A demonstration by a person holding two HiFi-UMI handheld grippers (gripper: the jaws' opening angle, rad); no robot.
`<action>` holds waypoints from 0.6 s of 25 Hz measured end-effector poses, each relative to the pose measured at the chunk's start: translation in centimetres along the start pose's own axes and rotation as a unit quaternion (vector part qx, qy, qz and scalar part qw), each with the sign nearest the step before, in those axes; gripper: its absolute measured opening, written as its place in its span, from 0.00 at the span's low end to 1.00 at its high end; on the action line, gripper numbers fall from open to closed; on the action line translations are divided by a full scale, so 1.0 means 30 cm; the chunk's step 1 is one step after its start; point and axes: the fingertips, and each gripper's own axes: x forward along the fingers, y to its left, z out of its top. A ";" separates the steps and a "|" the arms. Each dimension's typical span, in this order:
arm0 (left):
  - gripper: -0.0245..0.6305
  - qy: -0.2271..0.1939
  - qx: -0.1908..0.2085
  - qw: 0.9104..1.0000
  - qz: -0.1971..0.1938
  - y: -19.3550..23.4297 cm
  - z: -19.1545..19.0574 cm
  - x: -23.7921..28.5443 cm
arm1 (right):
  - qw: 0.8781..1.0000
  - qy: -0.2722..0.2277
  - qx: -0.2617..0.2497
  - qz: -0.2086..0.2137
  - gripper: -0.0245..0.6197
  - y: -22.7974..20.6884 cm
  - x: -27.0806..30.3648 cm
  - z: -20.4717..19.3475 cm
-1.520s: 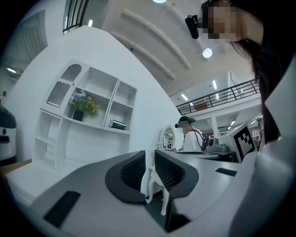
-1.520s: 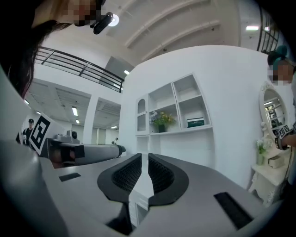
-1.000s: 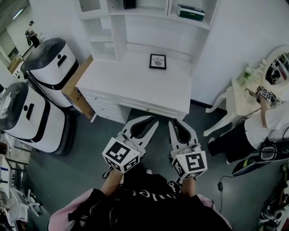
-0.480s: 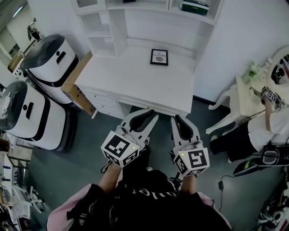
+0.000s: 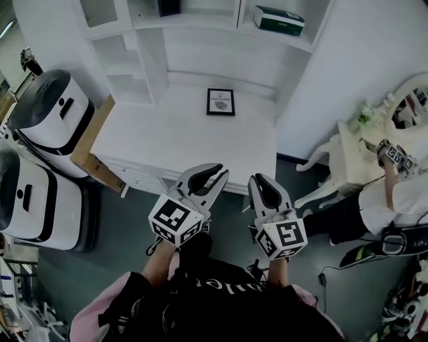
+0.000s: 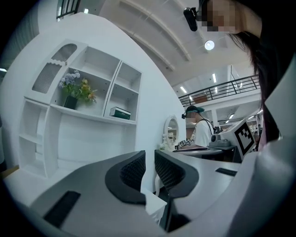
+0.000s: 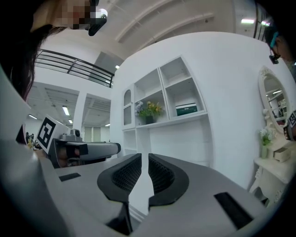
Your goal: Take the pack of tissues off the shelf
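Now, pack of tissues (image 5: 279, 20): on the shelf (image 5: 267, 35), upper right.
Left hand-held gripper (image 5: 219, 173): jaws together, empty.
Right hand-held gripper (image 5: 259, 181): jaws together, empty.

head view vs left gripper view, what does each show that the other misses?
Head view only: the framed picture on the desk, the white machines at its left. Left gripper view only: the ceiling light and balcony railing. Both: the tissue pack on the shelf, and the left gripper, jaws shut and empty.
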 end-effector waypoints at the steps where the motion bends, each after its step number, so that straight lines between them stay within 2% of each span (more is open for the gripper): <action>1: 0.13 -0.002 0.000 1.000 -0.005 0.034 0.007 0.023 | 1.000 0.000 -0.002 -0.004 0.15 -0.016 0.038 0.010; 9: 0.13 -0.021 0.009 0.999 -0.031 0.314 0.071 0.174 | 0.999 0.002 -0.023 -0.024 0.15 -0.109 0.330 0.079; 15: 0.13 -0.026 0.013 0.999 -0.041 0.495 0.085 0.285 | 0.997 0.006 -0.059 -0.049 0.15 -0.202 0.491 0.113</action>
